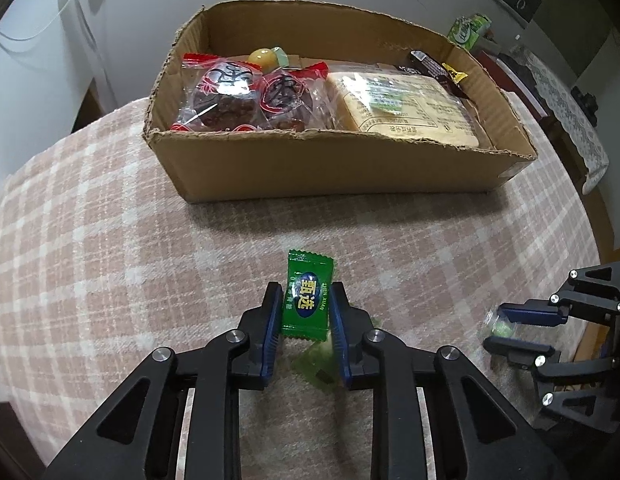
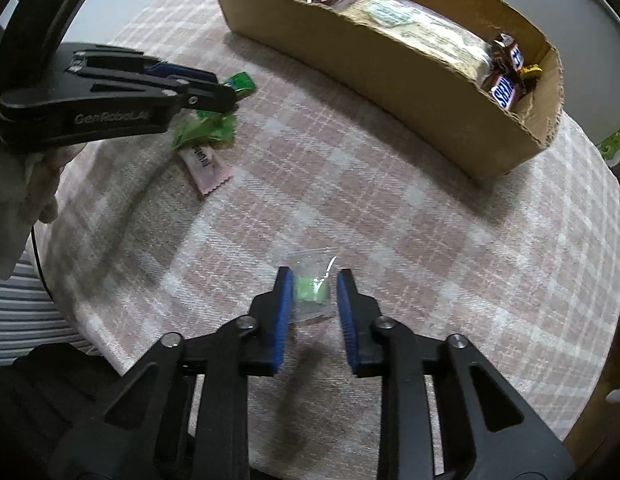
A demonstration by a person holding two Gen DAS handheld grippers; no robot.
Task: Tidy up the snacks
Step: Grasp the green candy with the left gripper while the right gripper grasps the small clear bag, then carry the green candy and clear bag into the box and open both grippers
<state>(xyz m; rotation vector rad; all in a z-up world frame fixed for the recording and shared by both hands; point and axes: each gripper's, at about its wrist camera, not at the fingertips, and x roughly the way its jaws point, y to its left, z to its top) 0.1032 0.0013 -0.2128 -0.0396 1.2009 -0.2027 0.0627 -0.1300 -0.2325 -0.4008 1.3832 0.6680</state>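
Left gripper (image 1: 306, 300) clamped on a green candy (image 1: 308, 296), blue pads (image 1: 270, 332) pressing its two sides, wrapper upright between them with yellow lettering facing the camera. Below it, on the cloth, a second green wrapper (image 1: 314, 364), blurred, partly under the fingers. From the right wrist view, same gripper (image 2: 226, 94) seen side-on, a green corner (image 2: 241, 83) sticking out past the tips, more green wrappers (image 2: 202, 130) bunched beneath, and a pink packet (image 2: 206, 168) lying flat just beside them.

Right gripper (image 2: 312, 292) drawn narrow around a small clear packet (image 2: 312, 292) with a pale green sweet inside; pads close at both sides, contact itself blurred, so grip not certain from this view. In the left wrist view, same gripper (image 1: 500, 328) at the right edge, a blurred pale lump between its fingertips.

Checked pink-and-white tablecloth (image 1: 110, 240) under everything. Cardboard box (image 1: 310, 168) further back on it, well apart from both grippers, torn along its rim. Inside: two red-edged clear bags of dark snacks (image 1: 230, 96) at the left, a yellow round sweet (image 1: 262, 58) behind them, a large flat pale pack (image 1: 406, 108) in the middle, dark chocolate bars (image 1: 430, 68) at the right end. Green carton (image 1: 468, 30) beyond the box, off the cloth.
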